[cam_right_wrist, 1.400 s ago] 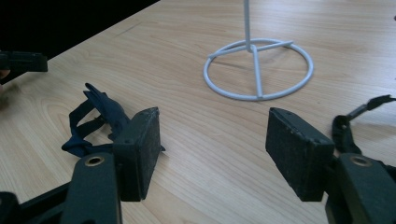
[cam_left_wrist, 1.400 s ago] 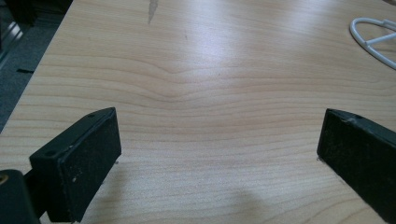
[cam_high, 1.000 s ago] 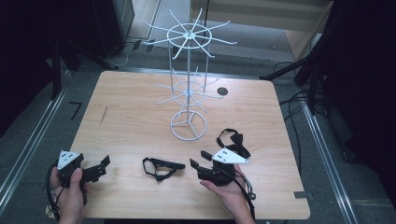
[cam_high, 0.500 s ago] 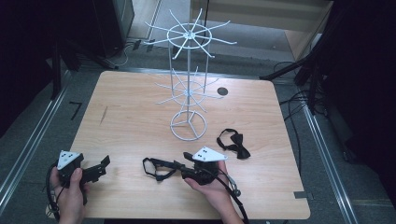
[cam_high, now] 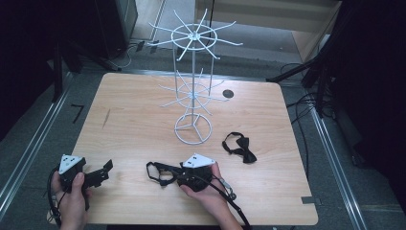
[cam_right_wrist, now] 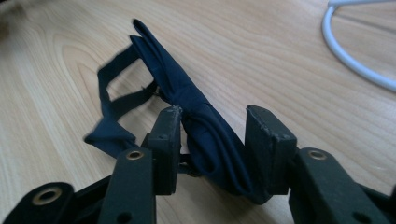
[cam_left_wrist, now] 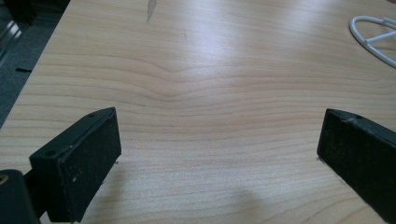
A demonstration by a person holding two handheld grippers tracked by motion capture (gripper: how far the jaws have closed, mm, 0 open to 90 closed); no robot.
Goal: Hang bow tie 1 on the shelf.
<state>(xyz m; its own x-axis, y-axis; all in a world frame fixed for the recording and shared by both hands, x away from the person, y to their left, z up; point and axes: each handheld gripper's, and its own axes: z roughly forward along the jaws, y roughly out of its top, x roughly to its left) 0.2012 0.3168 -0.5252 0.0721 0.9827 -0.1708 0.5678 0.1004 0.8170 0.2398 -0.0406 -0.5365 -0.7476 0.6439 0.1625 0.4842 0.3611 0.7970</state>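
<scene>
At table's near edge [cam_high: 268, 218]: right tongs [cam_right_wrist: 212, 135] closing around bow tie [cam_right_wrist: 187, 100]; left tongs [cam_left_wrist: 215, 154] open.

Thing: dark navy bow tie [cam_right_wrist: 201, 126] with strap
Pose: on its edge, strap looped out behind
Place: near table edge, between the right gripper's [cam_right_wrist: 212, 140] jaws

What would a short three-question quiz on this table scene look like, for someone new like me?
1. True or false: the left gripper holds a bow tie.
2. How many bow ties lie on the table?
3. What stands at the table's middle: A) white wire rack B) lamp C) bottle?

Key:
1. False; its jaws stand wide apart over bare wood.
2. Two: the near bow tie sits between the jaws of the right gripper, the far bow tie lies apart.
3. A.
</scene>
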